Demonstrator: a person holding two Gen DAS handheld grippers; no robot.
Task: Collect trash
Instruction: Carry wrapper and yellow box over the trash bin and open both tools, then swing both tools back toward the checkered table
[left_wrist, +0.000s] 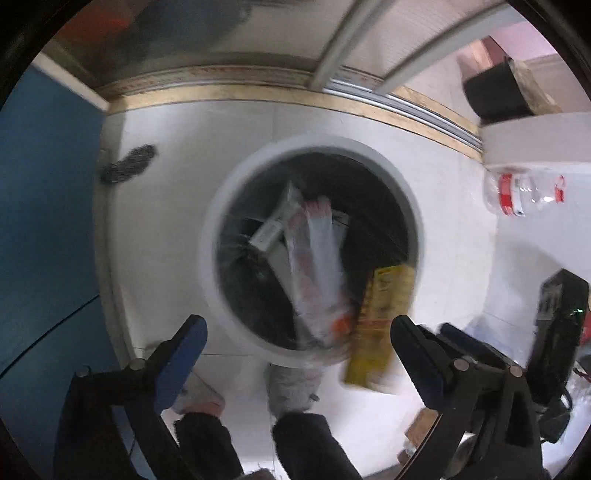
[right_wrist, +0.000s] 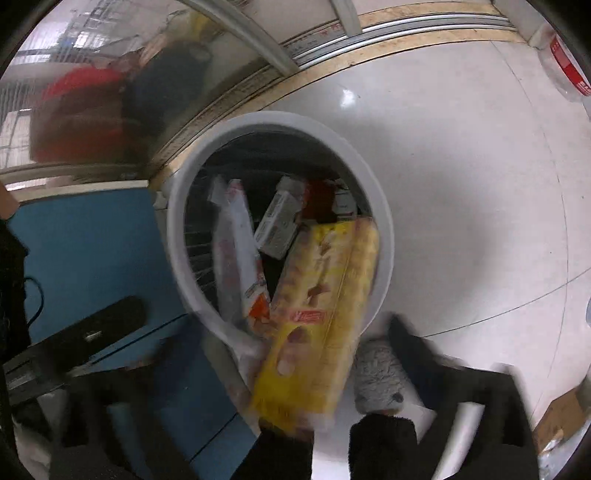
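A round white trash bin (left_wrist: 208, 240) with a black liner stands on the pale floor below both grippers. Inside it lie a long white-and-red wrapper (left_wrist: 314, 258), a small white box (left_wrist: 267, 232) and other packaging. A yellow snack package (left_wrist: 380, 325) leans over the bin's near rim, blurred. My left gripper (left_wrist: 299, 347) hangs open above that rim, nothing touching its blue pads. In the right wrist view the bin (right_wrist: 177, 229) holds the wrapper (right_wrist: 236, 251) and box (right_wrist: 277, 225). The yellow package (right_wrist: 317, 314) lies between the wide, blurred fingers of my right gripper (right_wrist: 284, 369), pads apart from it.
A person's grey slippers (left_wrist: 291, 387) and dark trouser legs stand just before the bin. A clear bottle with a red label (left_wrist: 524, 192) lies on the floor at right. A blue mat (left_wrist: 44, 221) covers the left; a sliding door track (left_wrist: 258, 85) runs behind.
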